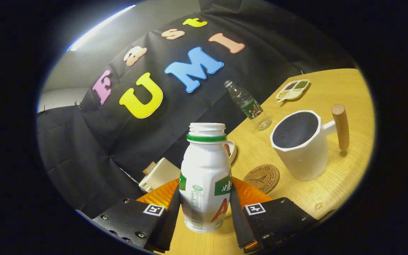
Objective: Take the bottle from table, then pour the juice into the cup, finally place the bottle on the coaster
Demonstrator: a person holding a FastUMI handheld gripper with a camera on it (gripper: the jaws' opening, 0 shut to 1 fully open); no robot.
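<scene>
- Fingers of the handheld gripper [205, 209] stand on either side of a small white plastic bottle with a green neck ring and no cap [205, 177], closed in against its lower body; both appear to press on it, so it reads as gripped.
- Bottle sits upright between the fingers, its base close to the light wooden table [331, 88]; whether it rests there or is just lifted is hard to tell.
- Judged by its thin moulded plastic, it is probably light, slightly squeezable and smooth, and the open mouth means it could spill if tipped early; a firm hold around the labelled belly seems best.
- Just beyond the right finger lies a round brown cork coaster [261, 178].
- Further right stands a white angular cup with a dark inside and a wooden peg handle [305, 145].
- Beyond these, a clear plastic water bottle [248, 105] and a small divided white dish [292, 89].
</scene>
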